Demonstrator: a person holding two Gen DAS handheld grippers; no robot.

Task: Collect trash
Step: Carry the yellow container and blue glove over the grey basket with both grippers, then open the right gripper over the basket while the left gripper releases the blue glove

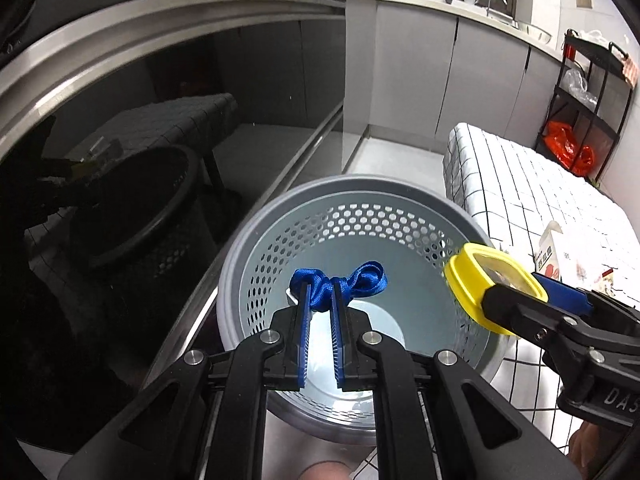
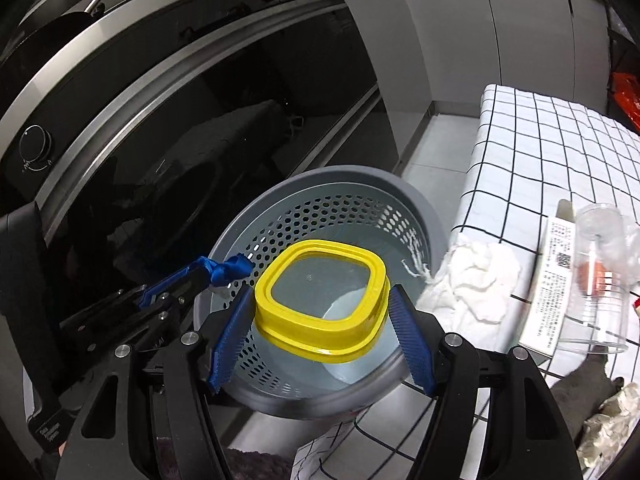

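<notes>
A grey perforated trash bin [image 1: 280, 216] [image 2: 428, 208] stands on the floor between the oven and a checked table. My left gripper [image 1: 320, 286] is shut on a bunched blue ribbon [image 1: 360, 278] and holds it over the bin's mouth; it also shows in the right wrist view [image 2: 230, 270]. My right gripper [image 2: 320, 300] is shut on a yellow-rimmed clear container lid [image 2: 320, 256] and holds it flat over the bin; the lid also shows in the left wrist view [image 1: 476, 268]. The bin's floor looks bare.
A table with a white checked cloth [image 2: 540, 144] stands right of the bin. On it lie a crumpled white tissue [image 2: 476, 284], a printed carton [image 2: 548, 280] and a clear plastic cup [image 2: 600, 280]. A black oven door [image 2: 200, 140] is on the left, cabinets behind.
</notes>
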